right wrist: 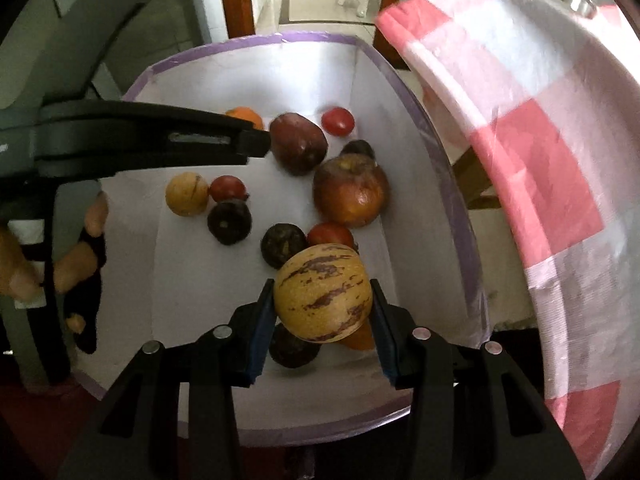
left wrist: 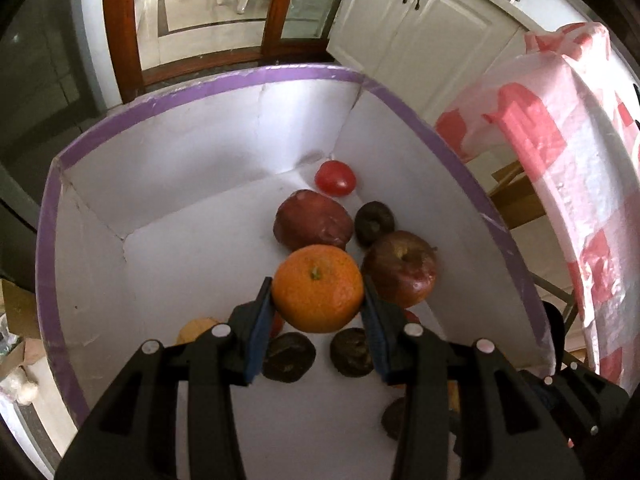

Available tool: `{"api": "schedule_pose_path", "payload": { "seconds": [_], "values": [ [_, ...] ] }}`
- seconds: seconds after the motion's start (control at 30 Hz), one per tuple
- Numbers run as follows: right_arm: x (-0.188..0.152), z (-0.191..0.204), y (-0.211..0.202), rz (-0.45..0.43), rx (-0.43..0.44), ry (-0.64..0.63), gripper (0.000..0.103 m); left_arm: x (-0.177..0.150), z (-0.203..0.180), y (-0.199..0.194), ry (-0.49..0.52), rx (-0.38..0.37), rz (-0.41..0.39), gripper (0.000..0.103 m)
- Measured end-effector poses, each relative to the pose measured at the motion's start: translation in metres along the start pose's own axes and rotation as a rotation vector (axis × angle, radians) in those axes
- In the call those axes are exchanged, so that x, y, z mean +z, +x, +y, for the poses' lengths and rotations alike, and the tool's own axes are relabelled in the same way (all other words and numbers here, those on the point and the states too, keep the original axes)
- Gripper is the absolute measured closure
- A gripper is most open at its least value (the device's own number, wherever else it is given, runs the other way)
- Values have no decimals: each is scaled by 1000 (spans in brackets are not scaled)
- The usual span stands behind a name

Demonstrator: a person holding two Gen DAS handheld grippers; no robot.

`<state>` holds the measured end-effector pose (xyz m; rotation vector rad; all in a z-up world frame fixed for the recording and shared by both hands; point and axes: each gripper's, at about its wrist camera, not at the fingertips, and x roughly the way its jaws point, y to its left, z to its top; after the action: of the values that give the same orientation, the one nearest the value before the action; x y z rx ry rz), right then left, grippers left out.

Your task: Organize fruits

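Note:
Both grippers hang over a white box with a purple rim (left wrist: 200, 92) (right wrist: 452, 184). My left gripper (left wrist: 318, 294) is shut on an orange (left wrist: 318, 288), held above the fruit on the box floor. My right gripper (right wrist: 322, 298) is shut on a yellow melon with purple streaks (right wrist: 322, 298). On the floor lie two dark red apples (left wrist: 314, 222) (left wrist: 400, 274), a red tomato (left wrist: 335, 178) and several dark round fruits (left wrist: 374, 220). In the right wrist view the left gripper's arm (right wrist: 160, 140) reaches in from the left, with the orange (right wrist: 245, 116) at its tip.
A pink and white checked plastic sheet (left wrist: 560, 160) (right wrist: 540, 160) hangs just right of the box. A second yellow streaked fruit (right wrist: 187, 194) and small tomatoes (right wrist: 228, 188) lie at the box's left side. A person's hand (right wrist: 80, 248) holds the left gripper. White cabinets (left wrist: 420, 20) stand behind.

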<state>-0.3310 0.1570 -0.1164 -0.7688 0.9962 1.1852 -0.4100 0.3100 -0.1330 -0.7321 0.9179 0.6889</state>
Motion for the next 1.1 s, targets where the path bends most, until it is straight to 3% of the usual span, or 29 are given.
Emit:
{"api": "schedule_pose_path", "payload": {
  "seconds": [0.13, 0.23, 0.3, 0.33, 0.47, 0.67, 0.9, 1.1],
  "values": [
    [0, 1, 4, 20, -14, 10, 58, 2, 6, 4, -27, -1, 7, 56],
    [3, 0, 2, 7, -18, 10, 57, 4, 4, 0, -9, 7, -9, 37],
    [3, 1, 1, -1, -27, 7, 56, 5, 0, -3, 33, 35, -28, 30],
    [4, 1, 1, -4, -31, 6, 50, 6, -1, -5, 43, 43, -35, 24],
    [4, -1, -4, -18, -40, 11, 41, 7, -9, -12, 102, 95, -76, 18],
    [9, -4, -18, -50, -43, 23, 27, 15, -10, -20, 109, 97, -92, 12],
    [18, -6, -43, -100, -34, 48, 20, 21, -12, -34, 133, 128, -126, 8],
    [25, -1, -64, -129, -31, 52, 16, 27, -14, -55, 151, 235, -140, 2]
  ]
}}
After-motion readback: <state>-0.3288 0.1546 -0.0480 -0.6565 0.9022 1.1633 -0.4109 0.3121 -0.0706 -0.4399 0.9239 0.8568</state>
